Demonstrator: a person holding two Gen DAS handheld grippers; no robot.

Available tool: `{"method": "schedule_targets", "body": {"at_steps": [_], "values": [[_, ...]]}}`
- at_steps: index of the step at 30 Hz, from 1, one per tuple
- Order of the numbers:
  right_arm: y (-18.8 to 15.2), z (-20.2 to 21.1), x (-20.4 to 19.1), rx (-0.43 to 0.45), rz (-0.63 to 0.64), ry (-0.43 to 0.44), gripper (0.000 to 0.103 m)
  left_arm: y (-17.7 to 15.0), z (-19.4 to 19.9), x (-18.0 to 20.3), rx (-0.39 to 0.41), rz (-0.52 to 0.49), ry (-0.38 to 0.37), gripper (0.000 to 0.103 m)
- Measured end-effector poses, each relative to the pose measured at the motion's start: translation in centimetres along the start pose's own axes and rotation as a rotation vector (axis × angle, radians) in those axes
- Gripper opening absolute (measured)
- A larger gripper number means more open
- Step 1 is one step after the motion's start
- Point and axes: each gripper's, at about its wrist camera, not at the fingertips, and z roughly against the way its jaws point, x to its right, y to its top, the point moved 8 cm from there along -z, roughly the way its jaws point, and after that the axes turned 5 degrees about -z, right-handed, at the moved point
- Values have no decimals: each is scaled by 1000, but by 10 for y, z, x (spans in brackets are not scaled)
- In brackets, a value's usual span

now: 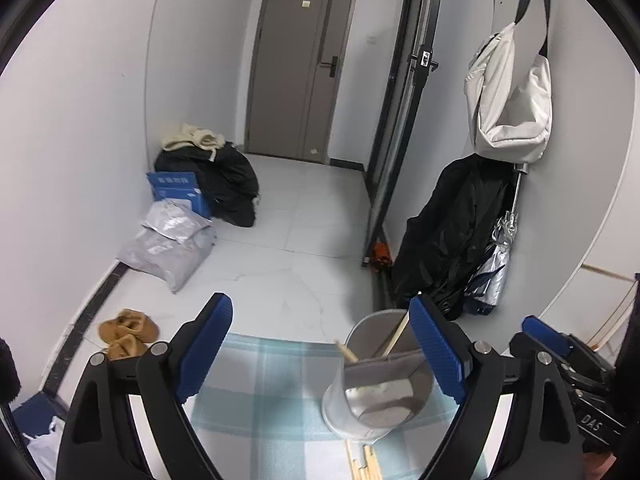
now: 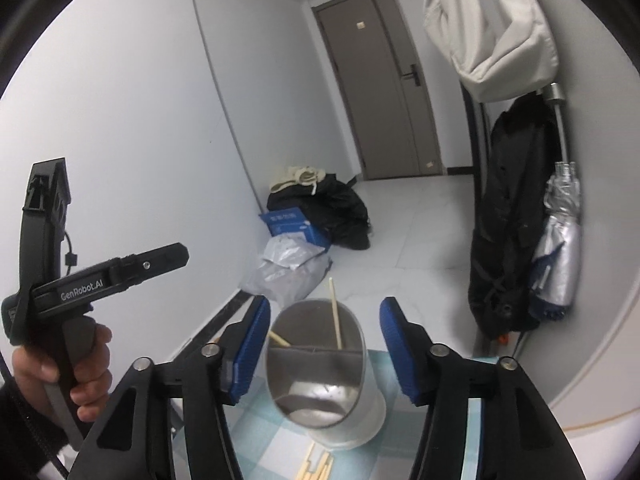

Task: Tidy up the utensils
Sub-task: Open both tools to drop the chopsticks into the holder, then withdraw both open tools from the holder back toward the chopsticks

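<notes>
While round shiny metal cup (image 2: 320, 376) stood on blue checked cloth (image 1: 256, 392), held two thin wooden chopsticks (image 2: 335, 314). More sticks (image 2: 316, 468) lay beside. Left gripper (image 1: 320, 356) wide apart, empty. Right gripper (image 2: 326, 350) apart, empty. Probably light, stiff, slippery; pinch mid-stick.

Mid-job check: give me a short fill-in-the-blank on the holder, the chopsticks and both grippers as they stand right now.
1. The metal holder has a divider that splits it into ____ compartments.
2. The chopsticks already in the holder stand in its ____ compartment, the one away from the cameras.
3. More chopsticks lie loose on the checked ____ in front of the holder.
4. The left gripper and the right gripper both stand ____, gripping nothing.

Missing words: two; far; cloth; open
</notes>
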Motion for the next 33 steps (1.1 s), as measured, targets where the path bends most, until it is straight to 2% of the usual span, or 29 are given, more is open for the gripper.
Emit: {"method": "schedule_targets", "body": {"at_steps": [5, 11, 14, 17, 26, 33], "values": [[-17, 22, -12, 25, -7, -25, 67, -11, 25, 1, 44, 9, 34, 96], [-39, 52, -20, 70, -30, -39, 75, -28, 46, 4, 72, 7, 59, 101], [-50, 61, -21, 83, -32, -65, 83, -41, 53, 5, 76, 13, 58, 102], [-62, 68, -20, 87, -36, -91, 84, -56, 54, 8, 63, 15, 51, 102], [-108, 66, -7, 32, -48, -153, 85, -101, 44, 12, 15, 13, 46, 102], [-143, 51, 3, -66, -33, -182, 84, -127, 26, 7, -32, 22, 39, 102]]}}
